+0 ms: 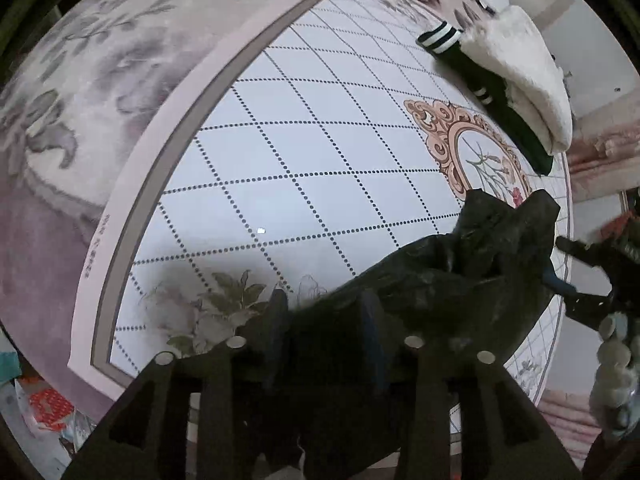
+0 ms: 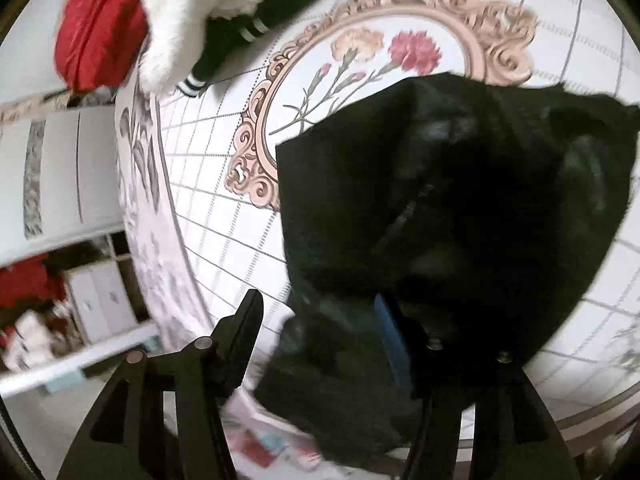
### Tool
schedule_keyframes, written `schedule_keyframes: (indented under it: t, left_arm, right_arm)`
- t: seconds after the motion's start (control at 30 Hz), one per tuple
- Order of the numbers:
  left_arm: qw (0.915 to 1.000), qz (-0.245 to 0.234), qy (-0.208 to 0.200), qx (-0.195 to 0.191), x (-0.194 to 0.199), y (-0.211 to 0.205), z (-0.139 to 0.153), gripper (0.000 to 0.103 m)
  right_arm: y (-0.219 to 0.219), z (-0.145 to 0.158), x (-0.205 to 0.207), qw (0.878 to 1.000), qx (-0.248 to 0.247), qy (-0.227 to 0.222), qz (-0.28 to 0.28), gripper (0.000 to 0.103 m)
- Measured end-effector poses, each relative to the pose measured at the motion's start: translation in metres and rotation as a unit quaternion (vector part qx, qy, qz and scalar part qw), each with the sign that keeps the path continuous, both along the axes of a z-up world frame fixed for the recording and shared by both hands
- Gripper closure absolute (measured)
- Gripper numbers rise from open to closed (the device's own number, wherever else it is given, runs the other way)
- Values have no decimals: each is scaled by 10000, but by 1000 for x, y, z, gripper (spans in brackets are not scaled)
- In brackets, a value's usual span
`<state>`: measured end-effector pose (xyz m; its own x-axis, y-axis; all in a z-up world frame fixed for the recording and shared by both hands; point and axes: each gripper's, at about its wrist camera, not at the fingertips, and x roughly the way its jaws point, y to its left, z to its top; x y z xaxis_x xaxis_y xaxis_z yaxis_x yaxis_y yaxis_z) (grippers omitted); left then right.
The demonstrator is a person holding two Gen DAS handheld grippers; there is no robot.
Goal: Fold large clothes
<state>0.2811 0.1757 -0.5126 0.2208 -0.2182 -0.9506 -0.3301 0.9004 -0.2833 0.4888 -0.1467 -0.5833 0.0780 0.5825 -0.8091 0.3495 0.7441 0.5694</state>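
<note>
A black garment lies bunched on the patterned table cover near the front right edge. My left gripper has black cloth between its fingers and looks shut on it. In the right wrist view the same black garment fills the middle. My right gripper has its jaws apart, the right finger buried in the cloth and the left finger bare beside it. The right gripper also shows at the right edge of the left wrist view.
A folded pile, a white fluffy garment on a dark green one with white stripes, lies at the far right of the table. A red item lies beyond it. Shelves and clutter stand past the table edge.
</note>
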Motion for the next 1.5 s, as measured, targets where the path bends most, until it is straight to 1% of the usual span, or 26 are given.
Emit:
schedule_keyframes:
  t: [0.03,0.13,0.2,0.23,0.27,0.33,0.4,0.43,0.47,0.53,0.6,0.63,0.67,0.73,0.8,0.9,0.97,1.0,1.03,1.1,1.17,1.23,1.27,1.33,1.43,1.5]
  left_arm:
    - [10000,-63,5,13,-3,-6,1,57]
    - [9999,-137,22,61,-2,-24,-11,45]
    - [9999,-90,6,125,-1,-38,-26,45]
    - [9999,-55,-3,158,-1,-44,-33,43]
    - [9998,-43,47,201,0,-51,-47,43]
    - [9991,-15,223,354,2,-60,-62,42]
    - [9989,-8,208,425,0,-64,-62,40]
    - [9990,9,142,435,-1,-66,-58,39]
    - [9992,23,84,393,-3,-67,-54,39]
    - [9992,25,72,380,-6,-69,-46,39]
    - [9992,18,-45,409,-6,-72,-31,39]
    - [9991,4,-120,400,-5,-74,-24,37]
    - [9991,-17,-208,377,-1,-80,-15,31]
    - [9992,-39,-312,229,12,-92,-8,29]
    - [9994,-52,-307,177,28,-104,-15,29]
    - [9992,-22,-11,401,61,-119,-50,29]
    - [9987,32,284,432,73,-118,-73,23]
    - [9987,73,305,393,76,-116,-79,20]
    - [9990,126,250,361,76,-113,-81,13]
    - [9991,148,203,332,76,-107,-82,7]
    - [9992,183,201,289,76,-103,-85,4]
    - [9992,161,213,313,80,-101,-87,4]
    - [9991,144,243,325,83,-101,-88,2]
    - [9992,83,245,320,83,-99,-85,1]
    - [9994,52,143,325,78,-99,-73,1]
    - [9992,92,8,381,65,-100,-59,1]
  right_arm:
    - [3,-2,-3,9999,-47,-39,106,44]
    - [14,-22,7,9997,-102,-124,172,70]
    - [19,-39,23,9981,-520,-258,218,70]
    - [23,-57,32,9976,-601,-190,271,70]
    - [24,-73,38,9979,-566,-120,292,70]
    - [19,-70,44,9989,-430,-140,156,70]
    - [15,-50,42,9987,-378,-75,340,69]
    - [9,-39,36,9985,-392,-89,370,65]
    - [3,-30,30,9983,-414,-135,376,56]
    - [-11,-13,16,9978,-475,-243,402,47]
    - [-30,3,-1,9964,-631,-358,432,47]
    - [-41,8,-11,9952,-792,-389,422,47]
    - [-53,11,-21,9939,-944,-408,405,47]
    - [-75,10,-36,9901,-1314,-331,358,46]
    - [-86,8,-43,9889,-1403,-349,331,46]
    - [-86,-1,-32,9906,-1248,-355,432,46]
    - [-73,-3,-13,9901,-1158,-501,607,46]
    - [-60,-4,2,9887,-1124,-620,774,46]
    - [-46,-7,13,9879,-1050,-674,921,46]
    - [-21,-19,34,9873,-822,-675,1179,46]
    - [-2,-38,50,9860,-825,-549,1341,49]
    - [8,-70,63,9833,-1148,-225,1391,49]
    - [8,-78,67,9842,-1143,-116,1350,49]
    - [2,-68,69,9863,-1028,67,1289,49]
    - [-37,-30,53,9895,-942,-273,1061,43]
    - [-80,-11,36,9895,-1200,-444,678,35]
